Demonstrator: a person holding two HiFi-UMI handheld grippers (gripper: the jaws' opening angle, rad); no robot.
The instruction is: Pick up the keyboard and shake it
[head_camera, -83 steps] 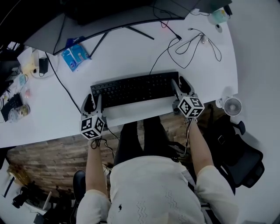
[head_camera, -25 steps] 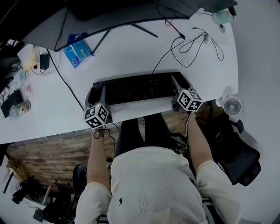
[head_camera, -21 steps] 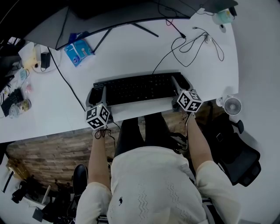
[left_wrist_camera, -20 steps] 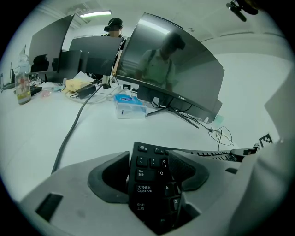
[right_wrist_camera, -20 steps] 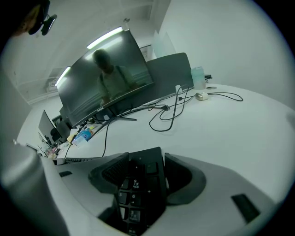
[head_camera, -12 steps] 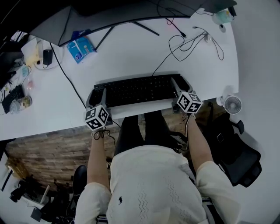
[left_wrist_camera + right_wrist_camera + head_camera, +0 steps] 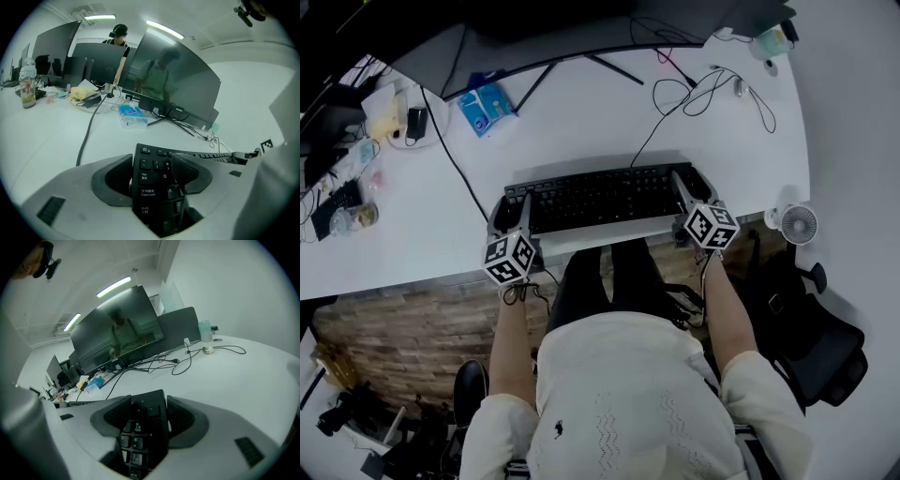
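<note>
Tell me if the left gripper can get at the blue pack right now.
Probably not: the left gripper is clamped on the keyboard, and the blue pack lies well beyond it.

Keyboard (image 7: 600, 195) between left hand-held gripper (image 7: 512, 205), right hand-held gripper (image 7: 691, 187)

You are gripping the keyboard (image 7: 600, 197) at both ends: your left gripper (image 7: 514, 210) is closing on its left end and your right gripper (image 7: 687, 189) on its right end. The keyboard is stretching across the near part of the desk (image 7: 581, 131), in front of your lap. Behind it a monitor (image 7: 544, 28) is standing along the far edge. A tissue pack (image 7: 486, 97) is lying behind and left of the keyboard, and loose cables (image 7: 712, 89) are trailing behind and to its right. A small fan (image 7: 797, 224) is sitting off the desk's right end, just beside it.
</note>
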